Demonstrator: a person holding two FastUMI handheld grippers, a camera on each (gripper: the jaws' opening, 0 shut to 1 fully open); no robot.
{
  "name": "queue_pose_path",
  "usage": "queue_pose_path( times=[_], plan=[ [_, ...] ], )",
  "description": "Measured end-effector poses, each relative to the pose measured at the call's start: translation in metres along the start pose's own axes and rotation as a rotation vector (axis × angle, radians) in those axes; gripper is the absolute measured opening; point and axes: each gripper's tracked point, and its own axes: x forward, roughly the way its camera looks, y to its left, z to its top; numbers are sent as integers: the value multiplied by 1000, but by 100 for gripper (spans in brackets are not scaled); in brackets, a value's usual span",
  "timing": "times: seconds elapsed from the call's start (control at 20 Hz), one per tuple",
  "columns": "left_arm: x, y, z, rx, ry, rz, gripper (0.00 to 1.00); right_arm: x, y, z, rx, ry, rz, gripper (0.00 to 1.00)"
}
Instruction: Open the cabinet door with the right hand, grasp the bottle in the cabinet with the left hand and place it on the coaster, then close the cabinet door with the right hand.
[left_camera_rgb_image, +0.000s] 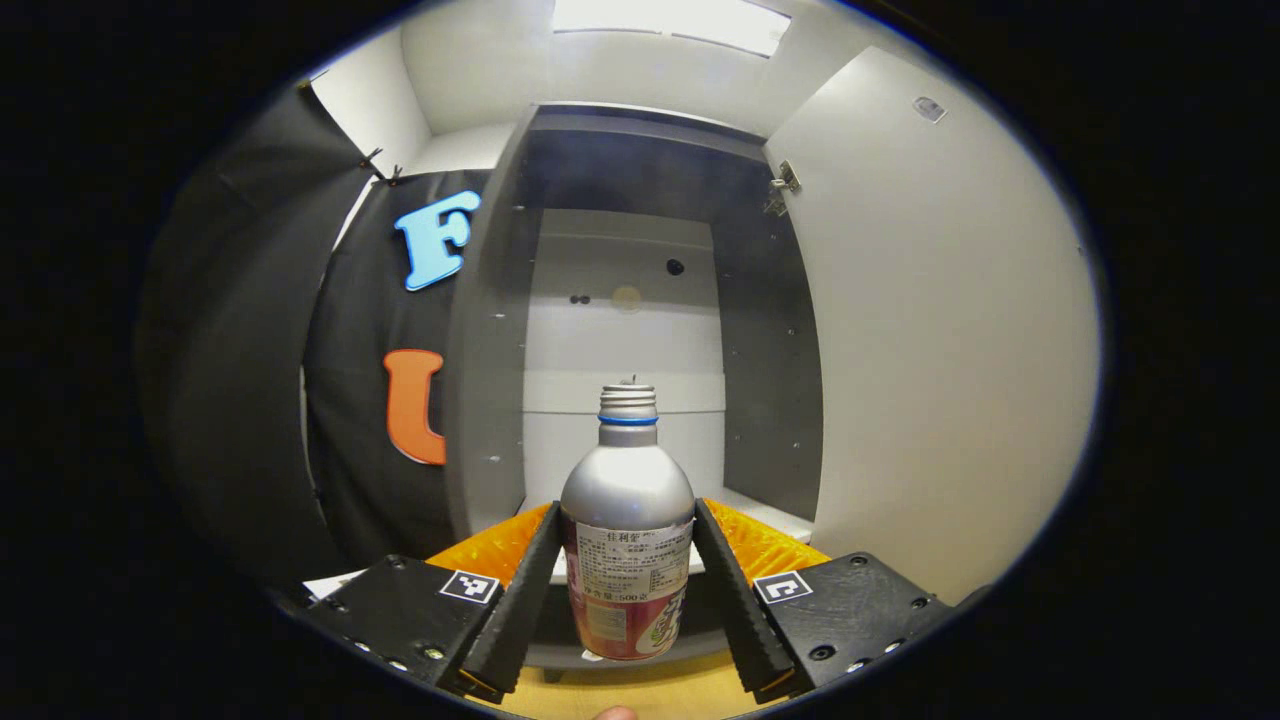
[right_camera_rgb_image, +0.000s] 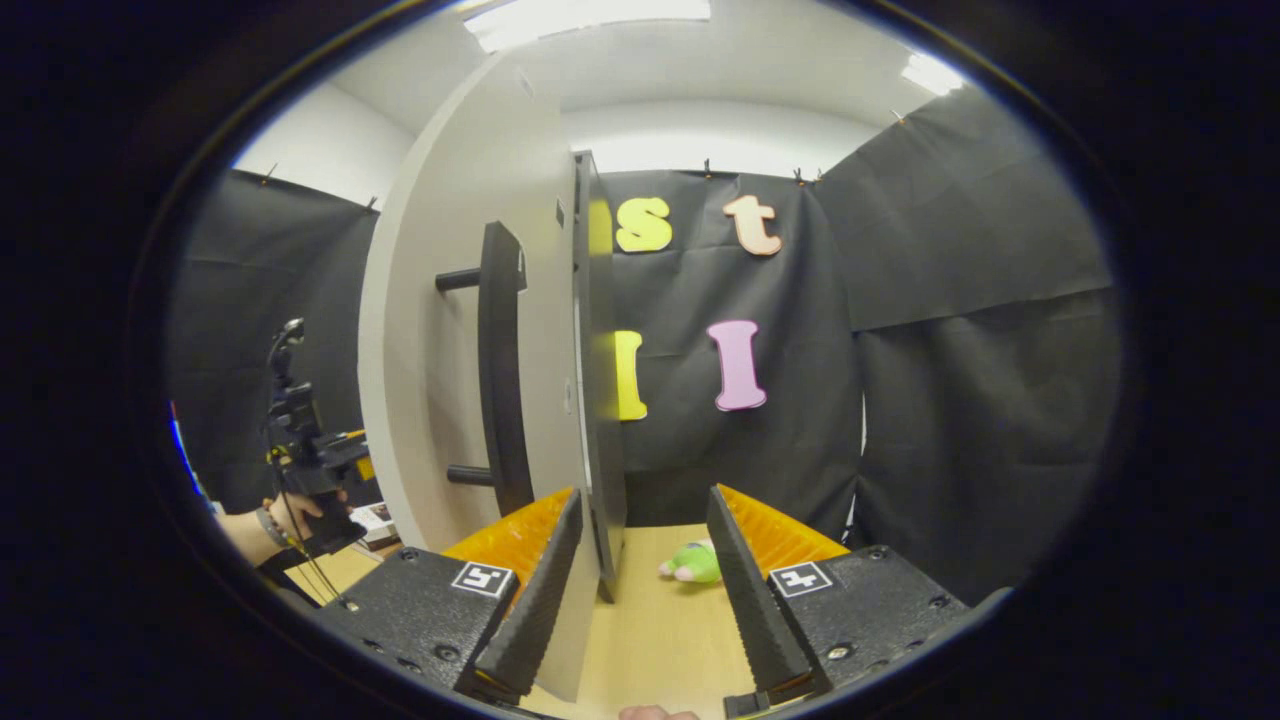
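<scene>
In the left gripper view, your left gripper (left_camera_rgb_image: 627, 590) sits at the bottom centre with the bottle (left_camera_rgb_image: 627, 540) upright between its fingers; you cannot tell whether both fingers press on it. A strip of wooden table (left_camera_rgb_image: 640, 690) shows below the bottle. Behind it, the cabinet (left_camera_rgb_image: 620, 330) stands open at centre, its door (left_camera_rgb_image: 940, 330) swung to the right of the frame.

In the right gripper view, your right gripper (right_camera_rgb_image: 645, 590) at the bottom centre is spread wide, with the door's edge (right_camera_rgb_image: 598, 420) between its fingers and the handle (right_camera_rgb_image: 500, 370) at left of centre. A green toy (right_camera_rgb_image: 695, 563) lies on the table beyond. At lower left, a hand (right_camera_rgb_image: 300, 515) holds the other gripper.
</scene>
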Motion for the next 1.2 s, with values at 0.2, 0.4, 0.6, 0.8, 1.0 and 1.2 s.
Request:
queue_pose_path(
  times=[0.2, 0.4, 0.6, 0.8, 1.0, 1.2],
  plan=[
    [-55, 37, -60, 7, 56, 116, 77, 0, -1, -1, 1, 5, -8, 79],
    [-100, 68, -113, 15, 112, 241, 77, -3, 0, 0, 16, 10, -15, 79],
    [-129, 97, -158, 70, 107, 369, 77, -2, 0, 3, 5, 11, -26, 79],
    [-152, 117, -201, 117, 161, 454, 77, -2, -7, 0, 4, 20, -52, 79],
    [-159, 129, -234, 89, 195, 496, 77, -2, -10, -1, 32, 36, -75, 79],
    [-165, 150, -255, 58, 218, 552, 77, -4, -10, 5, -1, 31, -89, 79]
  ],
)
